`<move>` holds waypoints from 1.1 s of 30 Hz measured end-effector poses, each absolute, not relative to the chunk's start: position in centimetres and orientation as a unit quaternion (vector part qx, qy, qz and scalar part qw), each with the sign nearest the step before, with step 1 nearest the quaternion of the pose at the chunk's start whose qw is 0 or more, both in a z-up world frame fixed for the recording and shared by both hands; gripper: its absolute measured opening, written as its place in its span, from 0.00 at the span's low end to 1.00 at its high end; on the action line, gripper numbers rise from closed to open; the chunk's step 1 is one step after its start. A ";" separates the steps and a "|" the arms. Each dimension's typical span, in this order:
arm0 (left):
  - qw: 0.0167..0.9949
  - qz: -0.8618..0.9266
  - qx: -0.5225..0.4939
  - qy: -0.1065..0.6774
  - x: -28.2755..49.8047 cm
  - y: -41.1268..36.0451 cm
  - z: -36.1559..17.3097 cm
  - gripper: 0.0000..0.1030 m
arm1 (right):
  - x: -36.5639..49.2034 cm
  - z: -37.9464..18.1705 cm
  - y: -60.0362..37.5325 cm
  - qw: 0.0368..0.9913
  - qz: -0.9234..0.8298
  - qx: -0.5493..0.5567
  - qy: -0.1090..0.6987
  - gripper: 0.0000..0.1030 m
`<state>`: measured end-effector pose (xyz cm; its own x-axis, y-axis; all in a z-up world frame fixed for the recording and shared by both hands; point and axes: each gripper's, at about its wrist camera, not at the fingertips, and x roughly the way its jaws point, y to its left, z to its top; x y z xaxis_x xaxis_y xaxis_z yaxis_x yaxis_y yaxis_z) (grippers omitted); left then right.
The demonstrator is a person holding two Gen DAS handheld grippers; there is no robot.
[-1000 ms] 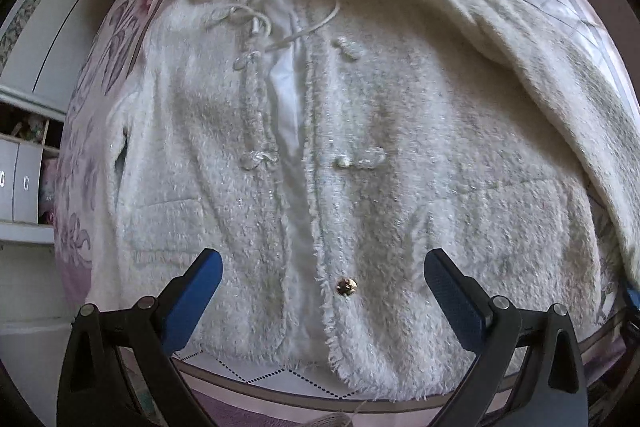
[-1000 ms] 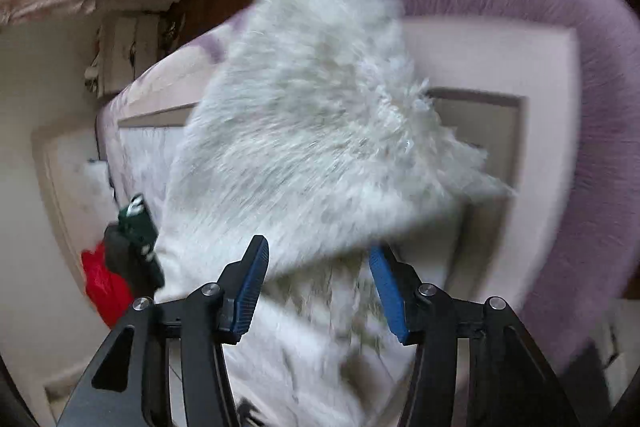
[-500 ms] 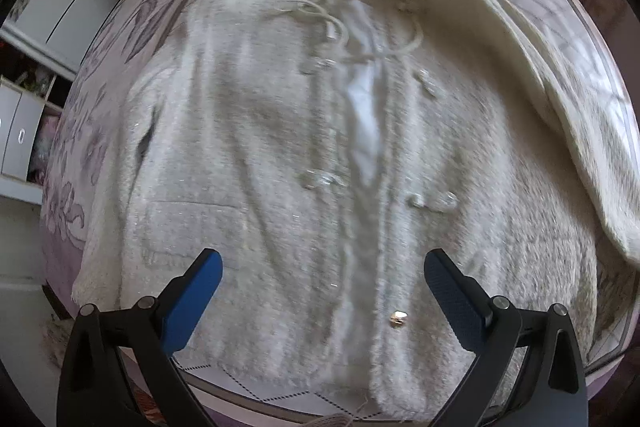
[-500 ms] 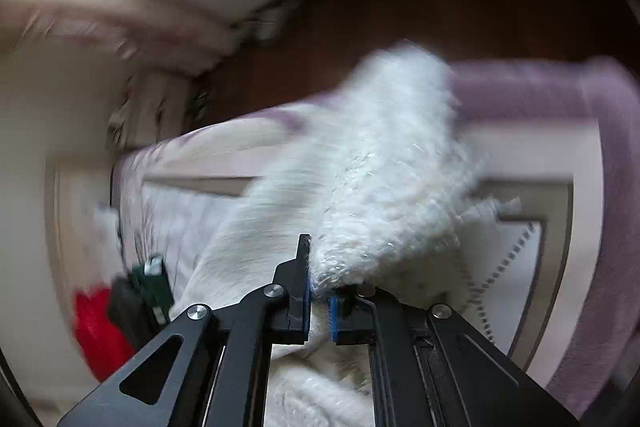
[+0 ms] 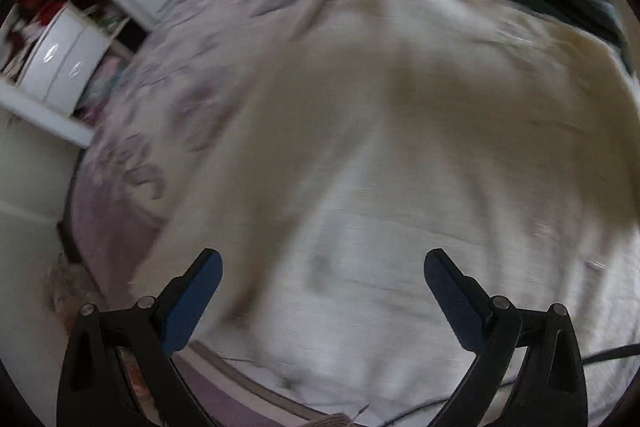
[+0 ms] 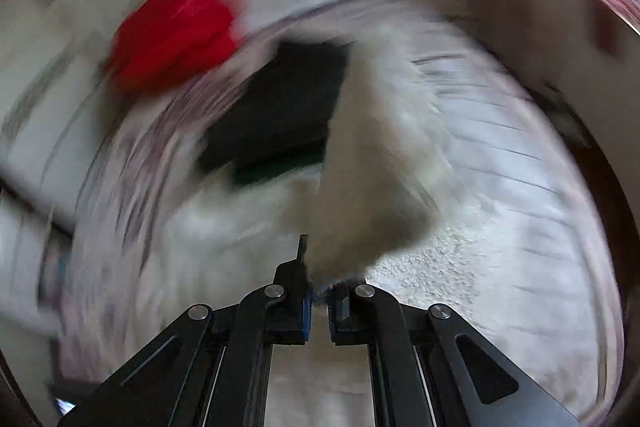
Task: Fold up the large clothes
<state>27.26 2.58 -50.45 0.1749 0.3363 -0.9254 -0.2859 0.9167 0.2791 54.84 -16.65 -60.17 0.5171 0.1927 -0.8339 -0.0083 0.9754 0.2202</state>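
A large white fuzzy jacket (image 5: 380,147) lies spread on the bed, badly blurred in the left wrist view. My left gripper (image 5: 320,267) hangs above its near left part, jaws wide apart with nothing between them. In the right wrist view my right gripper (image 6: 318,291) is shut on the jacket's sleeve (image 6: 372,179), whose fuzzy cuff end bunches out of the jaws and rises away from them. The rest of the jacket (image 6: 240,227) shows blurred beneath.
The bed has a purple-patterned cover (image 5: 224,39). A black and green garment (image 6: 280,115) and a red one (image 6: 176,31) lie at the far end of the bed. White drawers (image 5: 64,63) stand beside the bed at left.
My right gripper closed on the sleeve's end and swung it up and round over the bed. My left gripper, still open, swept left across the jacket toward its left edge.
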 end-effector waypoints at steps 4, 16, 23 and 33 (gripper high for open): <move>0.745 0.243 0.009 0.622 26.1 7.3 -51.7 1.00 | 56.3 -67.5 -2.6 0.819 0.161 -0.026 0.550 0.06; 0.753 0.210 -0.003 0.624 27.2 8.3 -50.5 1.00 | 52.5 -67.8 -14.9 0.762 0.038 0.072 0.642 0.76; 0.784 0.155 0.029 0.600 33.0 2.3 -51.9 1.00 | 50.0 -74.8 -25.0 0.681 -0.050 -0.106 0.723 0.75; 0.780 0.135 0.065 0.607 38.7 -4.0 -55.7 1.00 | 45.5 -77.8 -37.3 0.701 -0.177 0.226 0.653 0.46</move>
<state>38.65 -3.97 -55.74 0.2256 0.2902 -0.9300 -0.1320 0.9549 0.2660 45.50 -37.27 -77.76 0.0842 0.0471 -0.9953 0.5438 0.8349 0.0855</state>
